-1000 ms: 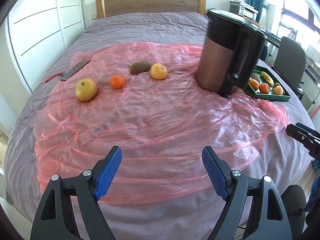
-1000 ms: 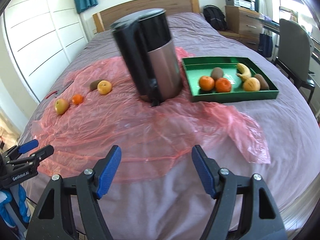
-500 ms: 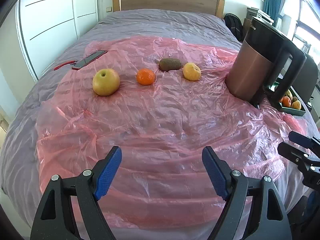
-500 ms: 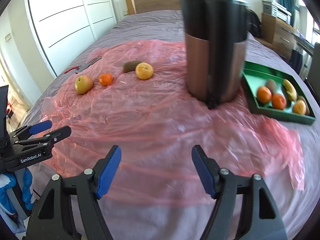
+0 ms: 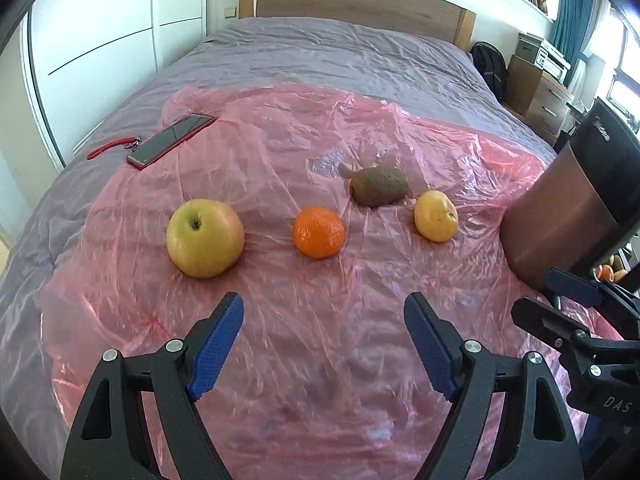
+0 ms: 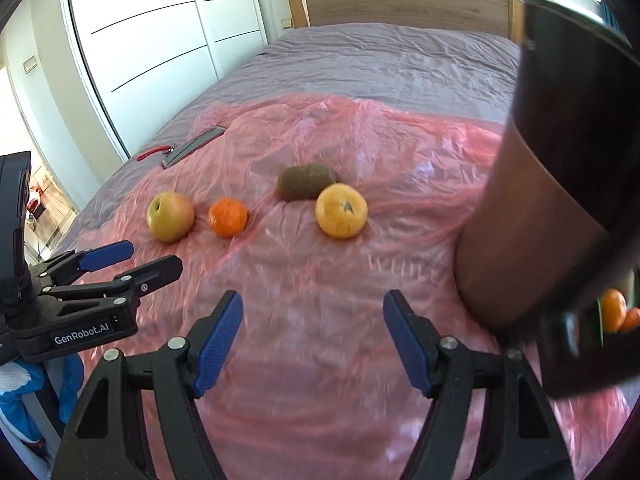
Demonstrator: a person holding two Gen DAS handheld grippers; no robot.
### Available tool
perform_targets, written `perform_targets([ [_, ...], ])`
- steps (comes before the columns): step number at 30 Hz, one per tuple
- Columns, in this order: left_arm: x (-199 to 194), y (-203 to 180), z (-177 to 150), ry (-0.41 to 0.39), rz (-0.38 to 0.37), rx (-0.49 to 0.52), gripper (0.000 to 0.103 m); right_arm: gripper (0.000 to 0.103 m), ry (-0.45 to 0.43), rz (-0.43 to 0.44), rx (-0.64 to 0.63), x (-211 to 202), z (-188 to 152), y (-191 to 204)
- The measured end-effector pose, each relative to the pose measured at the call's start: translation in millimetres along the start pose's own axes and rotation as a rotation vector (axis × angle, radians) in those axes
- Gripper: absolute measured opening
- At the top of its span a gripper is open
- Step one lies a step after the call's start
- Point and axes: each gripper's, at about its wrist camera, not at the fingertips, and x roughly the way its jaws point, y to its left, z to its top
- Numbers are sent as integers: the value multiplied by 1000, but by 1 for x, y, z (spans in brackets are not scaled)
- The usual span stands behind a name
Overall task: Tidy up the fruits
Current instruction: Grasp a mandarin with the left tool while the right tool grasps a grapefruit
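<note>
Several fruits lie in a row on the pink plastic sheet: a yellow-green apple, a tangerine, a brown kiwi and a yellow orange. The same fruits show in the right wrist view: apple, tangerine, kiwi, yellow orange. My left gripper is open and empty, a short way in front of the tangerine. My right gripper is open and empty, in front of the yellow orange.
A tall copper and black kettle stands at the right, close to my right gripper. Behind it, oranges lie in a mostly hidden tray. A phone with a red strap lies at the sheet's far left. The grey bed stretches beyond.
Both grippers have moved forward and left toward the row of fruits, which now looks much nearer. The green tray has slid behind the kettle. Both grippers stay open.
</note>
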Motion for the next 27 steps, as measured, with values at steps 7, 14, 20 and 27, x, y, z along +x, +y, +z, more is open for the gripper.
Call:
perform_targets([
  [7,48,3,18,31,25,27,78,98,10,3,38,52,28,-13],
  [14,79,11,29,46,33,22,77,98,14,3,68,95,50,-25],
  [20,97,12,32,65,15,24,66,88,34,18,102,123,56,-35],
  [27,107,8,30,63,15,35,52,57,42,42,102,139,54,-38],
])
